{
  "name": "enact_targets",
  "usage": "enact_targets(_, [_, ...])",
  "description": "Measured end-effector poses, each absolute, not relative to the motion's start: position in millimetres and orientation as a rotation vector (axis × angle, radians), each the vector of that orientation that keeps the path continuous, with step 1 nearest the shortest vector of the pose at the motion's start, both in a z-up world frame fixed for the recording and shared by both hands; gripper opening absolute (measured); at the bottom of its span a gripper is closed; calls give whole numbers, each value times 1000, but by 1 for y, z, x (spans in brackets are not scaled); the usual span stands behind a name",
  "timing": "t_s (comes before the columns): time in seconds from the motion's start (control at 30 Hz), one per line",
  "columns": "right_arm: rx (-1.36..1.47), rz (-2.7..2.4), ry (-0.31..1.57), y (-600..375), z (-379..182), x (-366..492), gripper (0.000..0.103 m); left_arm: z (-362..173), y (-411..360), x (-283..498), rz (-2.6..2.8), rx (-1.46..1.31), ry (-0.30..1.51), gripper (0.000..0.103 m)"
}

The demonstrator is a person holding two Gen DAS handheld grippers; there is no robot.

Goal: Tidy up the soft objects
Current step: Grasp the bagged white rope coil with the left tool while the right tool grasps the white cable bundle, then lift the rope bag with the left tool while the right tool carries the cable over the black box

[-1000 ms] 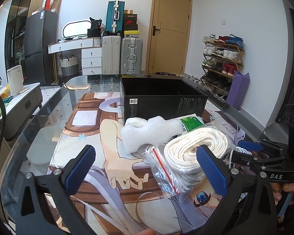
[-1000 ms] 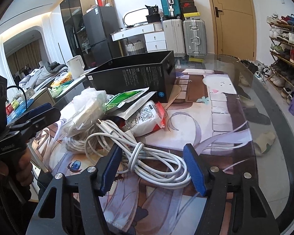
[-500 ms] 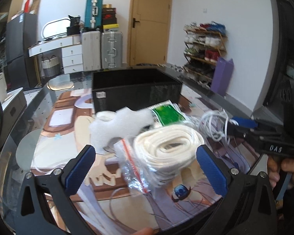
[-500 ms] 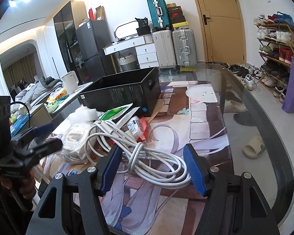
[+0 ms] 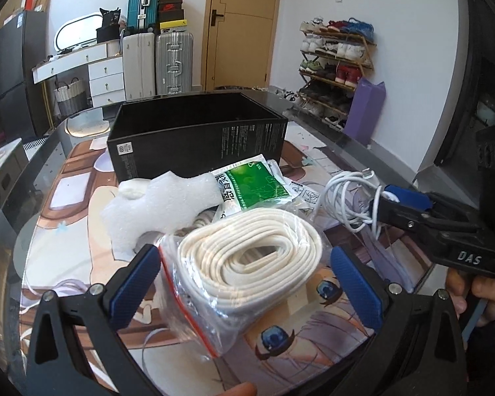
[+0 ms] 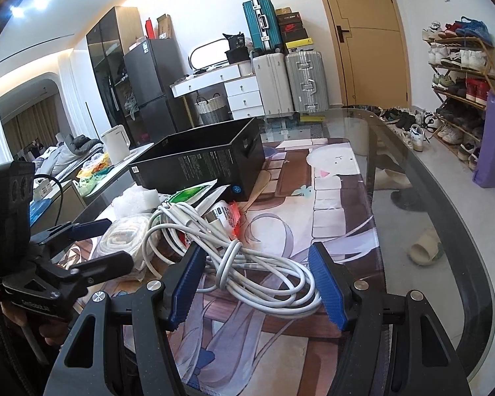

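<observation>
Closing in: left gripper (image 5: 244, 280) hung just over the bagged rope coil (image 5: 250, 257), jaws wide, one pad each side of the bag, neither pressing. Nothing held.
Right gripper: right gripper (image 6: 257, 283) stood part open astride the white cable bundle (image 6: 247, 264); pads looked clear of the cable, so no grip there either.
Location: the coil's zip bag lay on the printed mat (image 6: 330, 204) on the glass worktop (image 6: 445, 217), nearest item of the pile. Behind it, touching or overlapping: foam piece (image 5: 161, 201), green sachet (image 5: 257, 188). Black box (image 5: 198, 138), open top, stood beyond them.
Step, my read: grasp the bagged coil for a lift into the box.
Doing it well: drop the pads onto the coil itself, not onto loose plastic; film alone would slip or tear. Squeeze across the short width. Lift straight up so the foam leaning on the far side slid off rather than came along.
Long axis: the coil was a flattened oval, lying flat, long axis running from near left to far right in the left wrist view, roughly across the left gripper's pads. That put the pads on the oval's ends, not its flanks; rolling the wrist first would give the narrower bite.
Bag seal: red zip strip faced near left.
Risk: the cable bundle sat just beside the bag; a loop could snag.
</observation>
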State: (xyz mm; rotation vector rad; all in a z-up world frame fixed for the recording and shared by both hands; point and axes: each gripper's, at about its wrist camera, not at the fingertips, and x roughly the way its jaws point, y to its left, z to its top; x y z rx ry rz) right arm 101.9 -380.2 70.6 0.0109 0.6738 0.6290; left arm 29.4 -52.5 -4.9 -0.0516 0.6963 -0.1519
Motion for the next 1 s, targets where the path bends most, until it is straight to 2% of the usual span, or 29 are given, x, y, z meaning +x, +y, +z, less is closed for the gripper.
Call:
enact_targets(0.2, [13, 630, 679, -381, 70, 102, 66, -8, -58, 33, -144, 6, 709, 103])
enact_targets(0.27, [12, 633, 679, -381, 70, 101, 66, -8, -59, 31, -150, 13, 701, 99])
enact_targets(0.3, [12, 633, 678, -381, 70, 102, 66, -8, -59, 31, -155, 12, 699, 95])
enact_targets(0.33, [12, 634, 679, -381, 70, 102, 66, -8, -59, 30, -159, 15, 700, 85])
enact_targets(0.4, [9, 636, 680, -380, 69, 103, 66, -7, -58, 30, -165, 25, 701, 78])
enact_targets(0.47, [9, 638, 680, -380, 69, 102, 66, -7, -59, 28, -167, 44, 696, 65])
enact_targets(0.57, [9, 639, 679, -379, 69, 103, 66, -6, -58, 26, -181, 46, 689, 49])
enact_targets(0.67, [11, 643, 674, -378, 70, 102, 66, -4, -54, 22, -199, 28, 680, 42])
enact_targets(1.0, [10, 651, 646, -376, 79, 98, 66, 11, -43, 8, -223, -18, 643, 40])
